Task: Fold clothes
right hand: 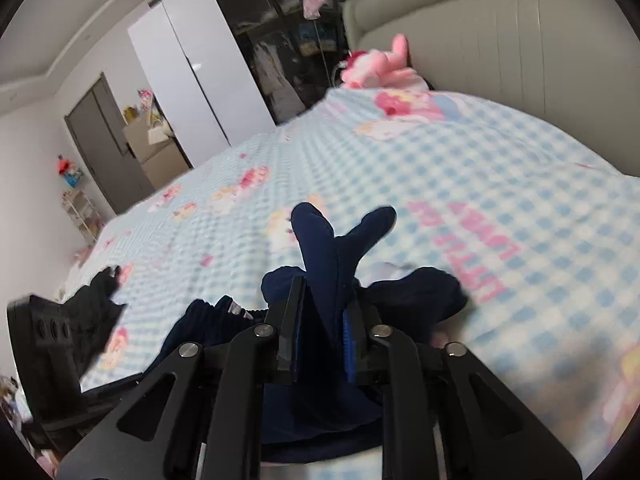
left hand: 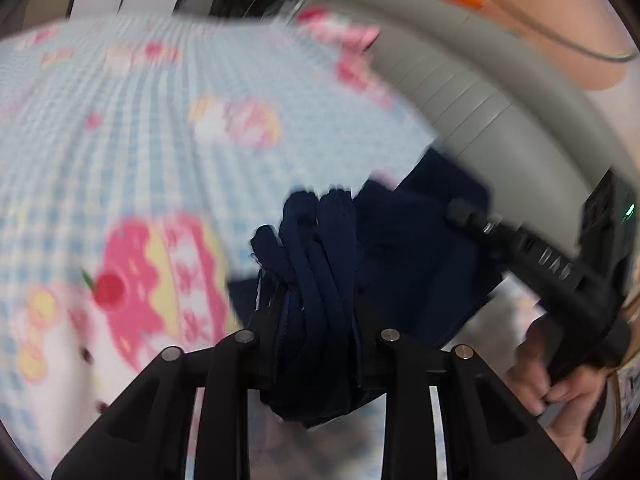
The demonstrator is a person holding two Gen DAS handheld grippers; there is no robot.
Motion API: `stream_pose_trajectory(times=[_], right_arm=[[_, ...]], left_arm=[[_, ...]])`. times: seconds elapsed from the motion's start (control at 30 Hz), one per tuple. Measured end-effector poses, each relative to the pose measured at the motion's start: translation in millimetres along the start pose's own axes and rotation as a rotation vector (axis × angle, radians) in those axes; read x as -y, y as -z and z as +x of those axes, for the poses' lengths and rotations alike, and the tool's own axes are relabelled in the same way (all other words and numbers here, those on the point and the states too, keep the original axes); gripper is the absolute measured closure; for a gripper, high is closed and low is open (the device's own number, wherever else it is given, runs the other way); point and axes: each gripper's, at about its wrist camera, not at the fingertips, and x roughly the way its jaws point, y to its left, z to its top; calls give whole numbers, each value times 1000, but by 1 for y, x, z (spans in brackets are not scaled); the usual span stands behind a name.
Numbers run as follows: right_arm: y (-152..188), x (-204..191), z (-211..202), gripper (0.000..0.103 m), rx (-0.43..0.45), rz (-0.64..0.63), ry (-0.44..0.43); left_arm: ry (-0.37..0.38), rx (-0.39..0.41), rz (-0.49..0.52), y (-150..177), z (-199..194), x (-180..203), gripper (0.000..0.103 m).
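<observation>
I've got the navy garment point(left hand: 320, 272) bunched thick in my left gripper point(left hand: 316, 344), jaws pinching a wad of rolled hems, and over on the other side my right gripper point(right hand: 320, 320) is clamped on another fold of the same dark cloth point(right hand: 320, 256), two ends poking up past the pads like a fork. So the piece hangs between my two hands, off the bed point(right hand: 460, 168) and above its blue checked cover, with more of it drooping under the right gripper. Its long axis looks to run hand to hand, and the right-hand tool point(left hand: 560, 264) sits close on my left camera's right edge, so the hands are near, cloth slack. Next, I reckon: pull apart and lay it flat on the cover ahead. Containers? None in sight; just a pink plush toy point(right hand: 376, 64) by the headboard point(right hand: 520, 32)
</observation>
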Motion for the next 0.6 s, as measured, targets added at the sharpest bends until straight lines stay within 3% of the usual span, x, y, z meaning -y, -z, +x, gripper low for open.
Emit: stream_pose_trajectory(times=[0.03,0.1,0.17,0.3,0.37,0.4,0.47,0.6], right_arm=[[2,7,10,64,-52,20,58],[4,20,24,59,-125,59,142],[1,21,11,58,-77,59,139],[0,-10,-39,55,132,-99,216],[8,-25,-51,55,153,-157,135],[13,-31,-51,55,128,-179,73],[27,-42,-36,56,28,-207,-11],[39,-53,12,61,-116,-265,122]], left_arm=[[-17,-70,-26,5,15,-5,43],[13,-137,-86,13,24,-15,42],[2,-31,-74,14,1,-14,42],[-42,246,-30,13,-56,0,42],[-34,307,48,11,-66,14,48],[-34,308,106,9,-64,24,49],[-33,270,178,4,-50,33,63],[-73,99,163,3,-6,27,68]])
